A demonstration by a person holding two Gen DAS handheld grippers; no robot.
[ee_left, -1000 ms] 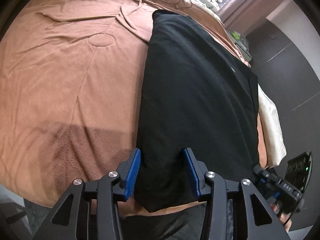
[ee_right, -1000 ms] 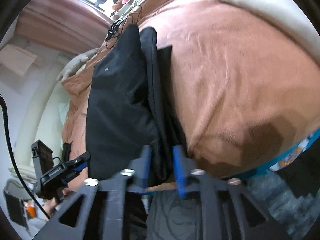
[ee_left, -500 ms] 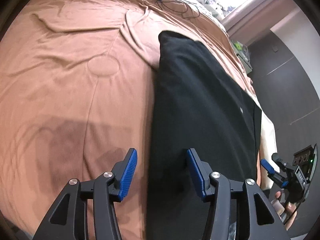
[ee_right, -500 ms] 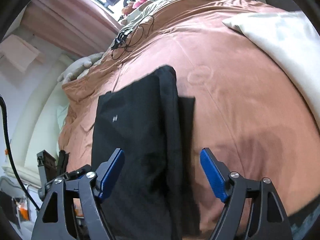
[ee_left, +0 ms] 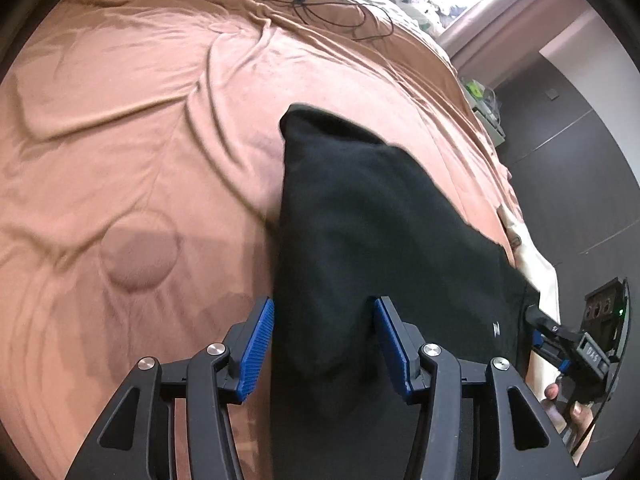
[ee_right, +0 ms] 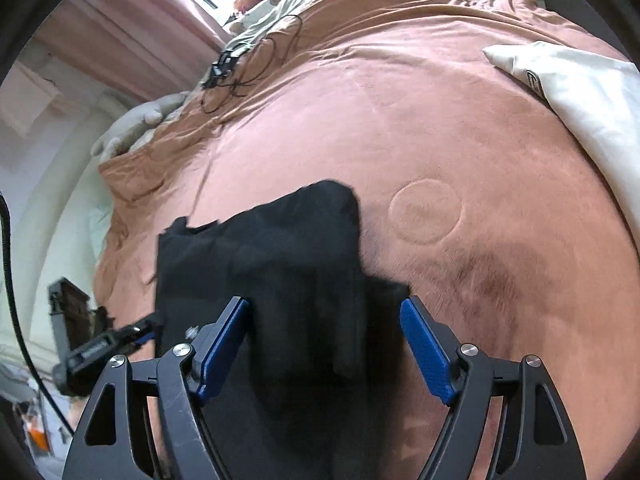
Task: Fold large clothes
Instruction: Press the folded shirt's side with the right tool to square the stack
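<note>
Left gripper (ee_left: 324, 338): jaws about half apart, having just opened a little further. The near end of the black garment (ee_left: 372, 240) sits in the gap, and the blue pads flank the cloth without visibly pinching it.

Right gripper (ee_right: 326, 344): jaws wide, having just sprung open. The garment's near end lies between them toward the left pad, with clear space on the right-pad side. Nothing is gripped.

Garment position: it lies on the brown bed cover (ee_left: 120, 140) as a narrow folded strip. Its long axis runs from the jaws straight away up the bed, toward the tangle of black cable (ee_left: 320, 4) at the far end. The round quilted mark (ee_right: 426, 212) sits just beside the garment's far corner on the right. A white cloth (ee_right: 580, 92) lies well apart from it at the cover's edge.

Assessment: both grippers sit at the same near end, neither markedly closer. The next fold likely runs crosswise, which calls for a grip on one short end. Motion blur obscures the exact edge contact.
</note>
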